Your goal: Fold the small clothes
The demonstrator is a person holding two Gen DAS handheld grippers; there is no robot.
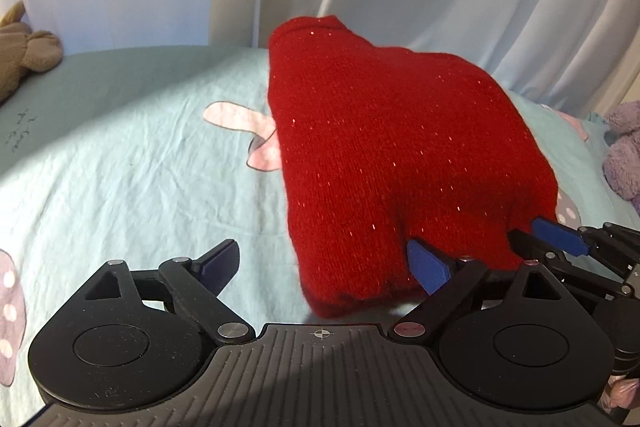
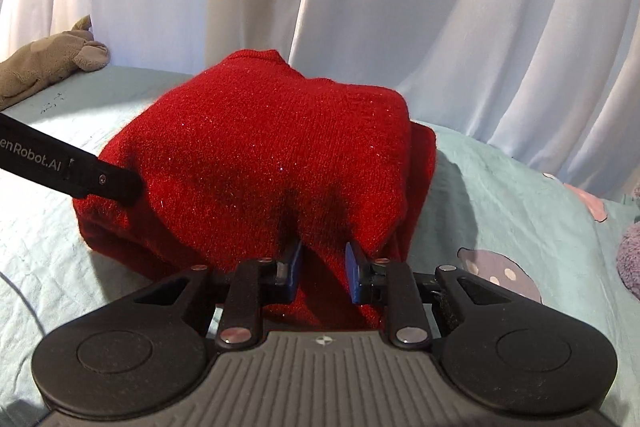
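My right gripper (image 2: 323, 269) pinches a fold of the red knitted sweater (image 2: 256, 163) at its near edge, the two blue pads close together with the wool bunched between them. My left gripper (image 1: 324, 267) stands spread wide and holds nothing: its right pad (image 1: 430, 267) rests against the sweater's near hem, its left pad hangs over bare sheet. In the right view the left gripper's black finger (image 2: 80, 175) pokes in from the left edge and touches the garment's left side.

The sweater lies as a thick, humped bundle in the middle of the pale blue bedsheet (image 1: 120, 167), its neck end pointing to the far curtain (image 2: 440, 7). A brown plush toy (image 1: 28, 51) sits far left, a purple one (image 1: 624, 151) at the right edge, both well apart from the garment.

I judge the fold to be nearly set. To do this step well I should lay the pinched hem down flat before letting go, keep it lined up with the layer beneath, and let the free left jaws press the hump smooth instead of dragging it.

Hard to tell: where the sleeves are tucked, how many layers lie under the top one, and whether the far edge is square, since the hump hides it
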